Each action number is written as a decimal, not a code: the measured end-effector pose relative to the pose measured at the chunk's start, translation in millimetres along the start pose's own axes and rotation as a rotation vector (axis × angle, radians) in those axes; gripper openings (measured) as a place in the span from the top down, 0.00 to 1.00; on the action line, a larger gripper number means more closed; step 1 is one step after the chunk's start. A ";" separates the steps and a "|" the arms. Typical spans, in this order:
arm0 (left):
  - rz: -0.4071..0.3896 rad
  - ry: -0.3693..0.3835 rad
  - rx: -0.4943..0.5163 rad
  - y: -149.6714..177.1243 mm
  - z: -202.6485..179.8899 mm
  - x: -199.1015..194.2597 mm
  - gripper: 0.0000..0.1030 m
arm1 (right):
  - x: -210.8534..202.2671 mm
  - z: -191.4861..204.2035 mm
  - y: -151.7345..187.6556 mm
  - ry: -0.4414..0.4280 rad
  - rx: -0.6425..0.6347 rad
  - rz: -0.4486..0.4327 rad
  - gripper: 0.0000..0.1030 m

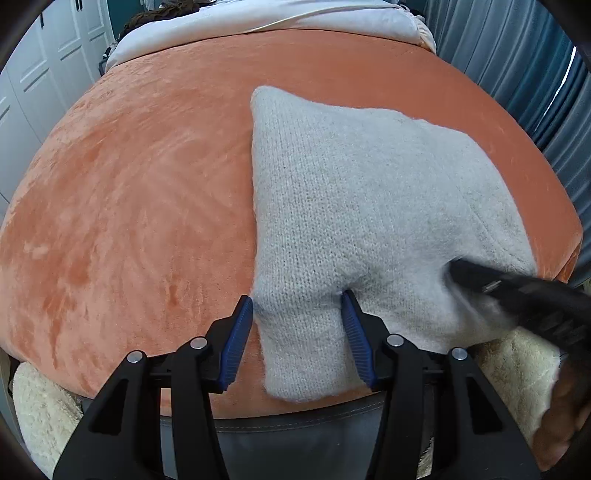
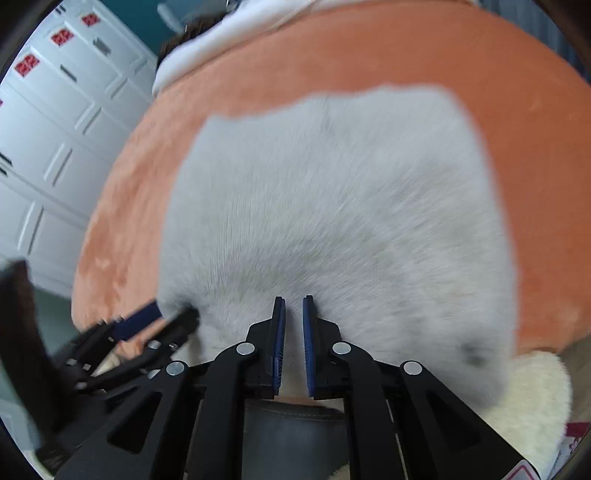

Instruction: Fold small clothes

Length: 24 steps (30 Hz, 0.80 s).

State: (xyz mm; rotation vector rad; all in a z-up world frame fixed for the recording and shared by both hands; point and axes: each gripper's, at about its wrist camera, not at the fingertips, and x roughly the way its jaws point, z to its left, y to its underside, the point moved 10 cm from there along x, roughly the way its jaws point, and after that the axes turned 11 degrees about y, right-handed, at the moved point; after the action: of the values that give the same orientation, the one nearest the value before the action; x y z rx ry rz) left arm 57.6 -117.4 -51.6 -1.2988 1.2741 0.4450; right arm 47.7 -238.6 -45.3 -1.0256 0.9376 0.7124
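Note:
A pale grey knitted sweater [image 1: 351,192] [image 2: 332,203] lies flat on the orange plush bed cover [image 1: 129,203]. My left gripper [image 1: 297,299] stands open at the garment's near left edge. A narrow strip of knit lies between its blue pads, and the right pad [image 1: 351,317] touches a fold. It also shows at the left of the right wrist view as the left gripper [image 2: 162,314]. My right gripper [image 2: 293,297] is nearly closed, pinching the sweater near its front edge. In the left wrist view the right gripper [image 1: 458,269] digs into the knit, blurred.
The bed's near edge runs just under both grippers, over a grey base [image 1: 295,435]. Cream fluffy fabric [image 1: 40,406] [image 2: 528,398] hangs at both near corners. White bedding [image 1: 258,18] lies at the far end, a white wardrobe [image 2: 55,147] on the left and curtains [image 1: 517,74] on the right.

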 end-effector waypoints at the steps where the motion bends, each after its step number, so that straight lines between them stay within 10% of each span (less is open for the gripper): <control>1: 0.000 0.003 -0.007 0.1 0.7 0.9 0.52 | -16.0 -12.1 -5.8 0.038 0.013 -0.056 0.87; 4: -0.003 -0.005 -0.008 0.2 0.9 2.1 0.49 | -43.8 -55.7 -8.3 0.144 0.076 -0.142 0.63; 13: -0.007 -0.004 -0.024 1.0 7.2 1.6 0.42 | -4.7 -96.8 33.1 0.068 0.235 -0.009 0.53; 15: -0.005 -0.010 -0.017 0.9 6.7 1.3 0.42 | -1.9 -90.8 27.5 0.029 0.246 -0.004 0.79; 21: -0.009 -0.003 -0.026 1.6 7.6 1.2 0.41 | -65.6 -82.4 -8.5 -0.067 0.273 -0.215 0.90; 24: -0.003 0.005 -0.028 1.4 5.3 3.8 0.41 | 0.1 -117.0 19.5 0.090 0.255 -0.023 0.91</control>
State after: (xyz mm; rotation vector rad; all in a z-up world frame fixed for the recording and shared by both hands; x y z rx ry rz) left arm 60.0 -113.9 -56.7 -1.3260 1.2738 0.4587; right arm -4.3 -340.0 -78.2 -0.8462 1.0640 0.5151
